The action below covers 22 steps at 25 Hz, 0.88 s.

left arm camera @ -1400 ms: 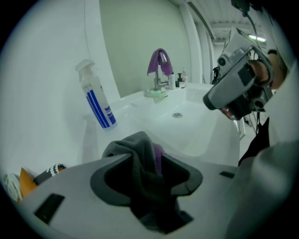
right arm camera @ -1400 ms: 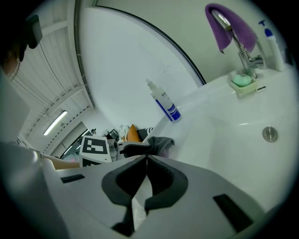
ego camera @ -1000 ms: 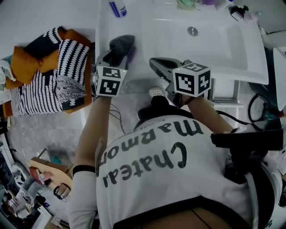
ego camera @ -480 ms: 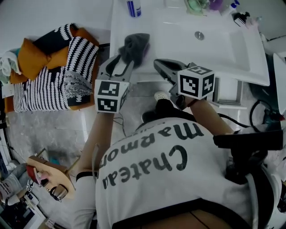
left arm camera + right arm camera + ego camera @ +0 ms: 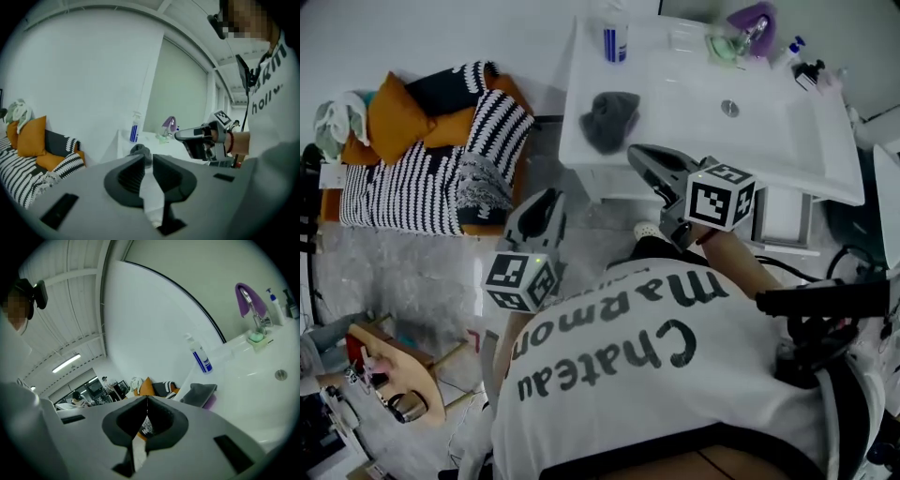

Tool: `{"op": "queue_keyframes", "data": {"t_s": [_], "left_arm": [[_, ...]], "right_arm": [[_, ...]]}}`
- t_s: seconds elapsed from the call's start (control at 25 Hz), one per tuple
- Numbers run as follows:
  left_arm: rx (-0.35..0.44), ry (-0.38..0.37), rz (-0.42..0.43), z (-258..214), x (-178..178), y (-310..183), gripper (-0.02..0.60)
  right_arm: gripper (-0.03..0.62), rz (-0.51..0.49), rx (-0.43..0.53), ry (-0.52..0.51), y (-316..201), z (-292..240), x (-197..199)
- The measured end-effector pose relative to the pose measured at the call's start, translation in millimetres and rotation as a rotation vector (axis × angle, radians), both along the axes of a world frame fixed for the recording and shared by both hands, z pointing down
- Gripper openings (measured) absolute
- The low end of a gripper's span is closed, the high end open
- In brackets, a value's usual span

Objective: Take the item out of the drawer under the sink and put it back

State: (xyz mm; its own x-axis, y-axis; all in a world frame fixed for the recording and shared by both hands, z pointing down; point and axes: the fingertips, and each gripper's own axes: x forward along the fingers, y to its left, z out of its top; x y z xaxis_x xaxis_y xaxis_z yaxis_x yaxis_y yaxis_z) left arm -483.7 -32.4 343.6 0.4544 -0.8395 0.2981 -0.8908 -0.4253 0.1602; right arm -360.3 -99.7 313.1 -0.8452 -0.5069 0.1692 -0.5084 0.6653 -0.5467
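Two grippers, both empty, work at a white sink (image 5: 787, 159) where the gray cloth (image 5: 609, 120) lies loose on the flat left end, near a spray bottle (image 5: 615, 42). The left gripper (image 5: 148, 158) hangs low, well apart from the cloth, its jaws closing on air. The right gripper (image 5: 146, 399) hovers by the sink's front edge, jaws pressed together. With the cloth lying out, returning it to the drawer below appears to be the remaining step.

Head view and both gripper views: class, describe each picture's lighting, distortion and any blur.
Head view: evenly lit and sharp, though the white sink is nearly washed out. Left gripper view: strong fisheye, black corners, a bowed wall, a mosaic patch at top. Right gripper view: same fisheye; the ceiling light shows as a bright streak.
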Motion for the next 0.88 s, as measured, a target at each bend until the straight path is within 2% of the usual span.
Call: {"op": "queue_keyframes", "data": {"t_s": [0.08, 0.2, 0.4, 0.6, 0.72, 0.88], "left_arm": [[0.002, -0.021, 0.013, 4.4, 3.1, 8.5, 0.033], [-0.005, 0.028, 0.005, 3.8, 5.7, 19.9, 0.018], [0.007, 0.131, -0.076, -4.1, -5.1, 30.5, 0.018], [0.019, 0.161, -0.123, -13.8, -5.5, 36.7, 0.018], [0.045, 0.136, -0.118, -15.6, 21.4, 43.3, 0.018], [0.058, 0.147, -0.114, -26.2, 58.8, 48.1, 0.018]], "right_arm": [[0.011, -0.021, 0.022, 0.074, -1.3, 6.9, -0.1], [0.011, -0.040, 0.058, 0.170, -0.8, 12.6, 1.3], [0.011, -0.065, 0.092, 0.181, -3.2, 8.0, -3.8], [0.011, -0.069, 0.117, 0.194, -2.3, 6.5, -0.4], [0.011, -0.066, 0.132, 0.196, 7.5, 5.1, 32.6], [0.011, -0.059, 0.129, 0.200, 11.6, 2.1, 69.1]]}}
